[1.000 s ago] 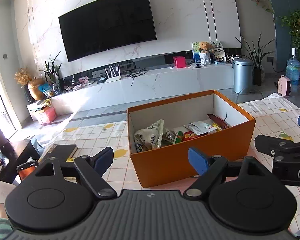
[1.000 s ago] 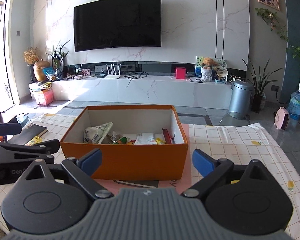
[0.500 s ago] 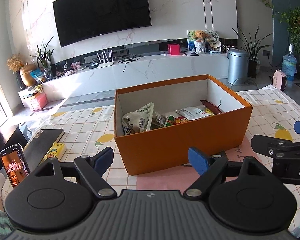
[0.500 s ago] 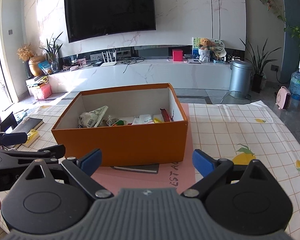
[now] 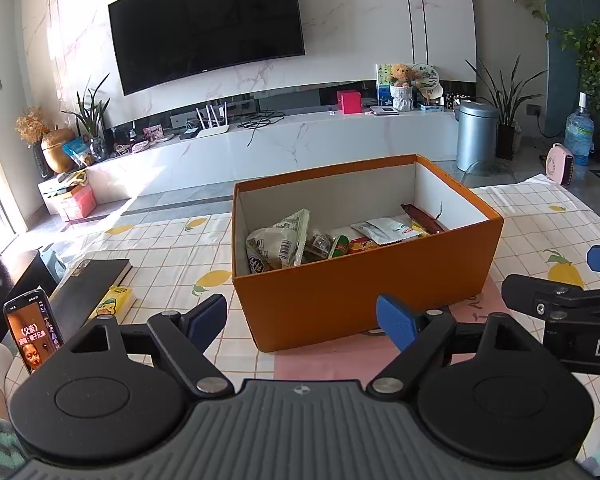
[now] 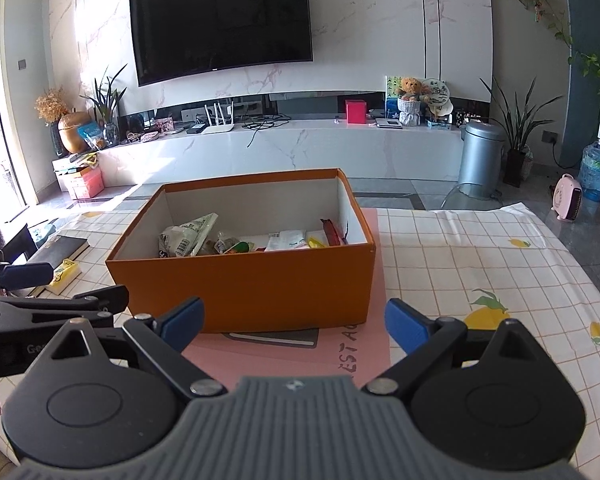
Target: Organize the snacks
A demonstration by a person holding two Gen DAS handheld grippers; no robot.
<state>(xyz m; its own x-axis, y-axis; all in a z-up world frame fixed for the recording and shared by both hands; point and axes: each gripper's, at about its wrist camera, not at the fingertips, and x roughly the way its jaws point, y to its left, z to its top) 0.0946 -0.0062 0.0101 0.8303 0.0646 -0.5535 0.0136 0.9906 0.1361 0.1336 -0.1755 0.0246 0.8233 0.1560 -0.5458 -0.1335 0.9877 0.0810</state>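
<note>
An orange cardboard box (image 5: 364,296) (image 6: 260,288) stands on a pink mat on the table, holding several snack packets: a white bag (image 5: 278,244) (image 6: 186,236), flat white sachets (image 5: 384,230) (image 6: 286,239) and a dark red bar (image 5: 422,214) (image 6: 332,232). My left gripper (image 5: 302,320) hovers open in front of the box's left corner, nothing between its blue pads. My right gripper (image 6: 294,322) is open too, facing the box's front wall. A small yellow snack box (image 5: 114,300) (image 6: 64,272) lies on the cloth to the left.
A black book (image 5: 88,284) (image 6: 60,246) lies beside the yellow box. A phone (image 5: 32,330) stands lit at the left edge, next to a person's sleeve. The lemon-print tablecloth (image 6: 480,256) stretches right of the box. A TV wall and cabinet lie beyond.
Both grippers have pulled back and risen a little, so the box sits farther off and more of its inside shows. Jaws stay open; nothing was picked up.
</note>
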